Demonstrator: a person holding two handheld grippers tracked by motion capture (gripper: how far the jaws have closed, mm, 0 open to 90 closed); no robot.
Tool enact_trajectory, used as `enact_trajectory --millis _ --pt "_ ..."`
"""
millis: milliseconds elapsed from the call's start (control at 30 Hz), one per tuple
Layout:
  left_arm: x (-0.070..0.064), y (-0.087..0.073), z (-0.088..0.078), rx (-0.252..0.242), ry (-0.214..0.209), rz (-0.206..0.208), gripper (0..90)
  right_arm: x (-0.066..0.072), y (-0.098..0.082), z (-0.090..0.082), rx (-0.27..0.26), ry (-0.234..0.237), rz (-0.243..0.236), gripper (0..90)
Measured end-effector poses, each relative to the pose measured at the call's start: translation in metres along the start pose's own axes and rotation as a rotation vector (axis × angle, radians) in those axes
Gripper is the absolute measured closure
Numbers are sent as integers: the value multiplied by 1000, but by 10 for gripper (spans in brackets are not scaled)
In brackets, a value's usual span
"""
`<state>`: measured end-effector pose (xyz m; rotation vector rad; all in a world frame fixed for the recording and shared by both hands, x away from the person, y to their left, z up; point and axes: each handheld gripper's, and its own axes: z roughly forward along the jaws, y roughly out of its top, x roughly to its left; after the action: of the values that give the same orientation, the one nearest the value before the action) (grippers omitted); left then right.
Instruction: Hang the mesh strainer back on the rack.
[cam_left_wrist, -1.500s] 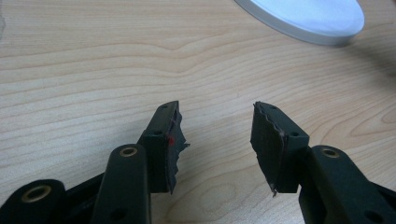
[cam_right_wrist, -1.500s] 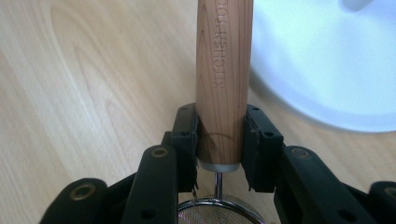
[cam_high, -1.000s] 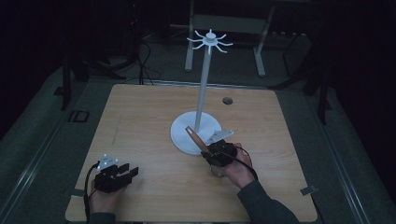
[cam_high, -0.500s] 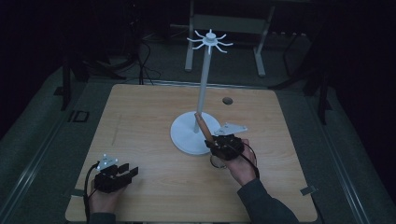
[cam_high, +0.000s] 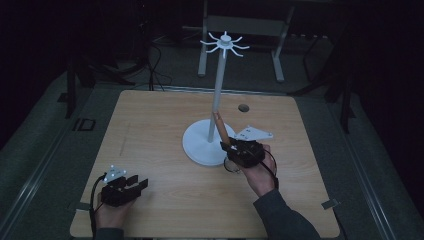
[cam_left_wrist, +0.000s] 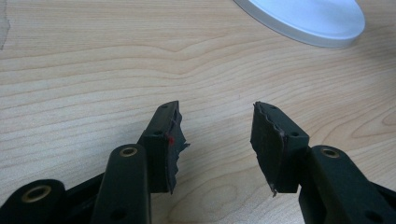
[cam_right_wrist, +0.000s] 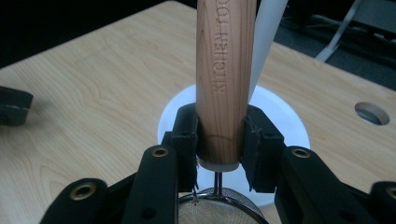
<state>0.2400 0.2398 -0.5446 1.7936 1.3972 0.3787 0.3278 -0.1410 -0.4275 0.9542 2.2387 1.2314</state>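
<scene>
Strainer (cam_right_wrist: 219, 207): wooden handle (cam_right_wrist: 225, 79) stiff, light, likely mesh-heavy; right gripper (cam_right_wrist: 219, 140) clamped near its lower end. Left gripper (cam_left_wrist: 217, 140) open, empty.

A light wooden table (cam_high: 165, 120) with visible grain carries a white stand (cam_high: 206, 145), whose round base rests flat near the table's middle while a slim pole rises from it to a crown of hooks. Beyond the stand, toward the far edge, a small round hole (cam_high: 243, 107) is cut into the tabletop. The left hand-held gripper (cam_high: 131, 186) sits low over the near left corner, well apart from the stand.
</scene>
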Motion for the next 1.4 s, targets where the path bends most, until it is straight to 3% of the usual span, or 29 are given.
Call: enact_trajectory --millis 1400 --pt "0 0 0 -1 0 -2 528 -9 43 -29 -177 16 62 688"
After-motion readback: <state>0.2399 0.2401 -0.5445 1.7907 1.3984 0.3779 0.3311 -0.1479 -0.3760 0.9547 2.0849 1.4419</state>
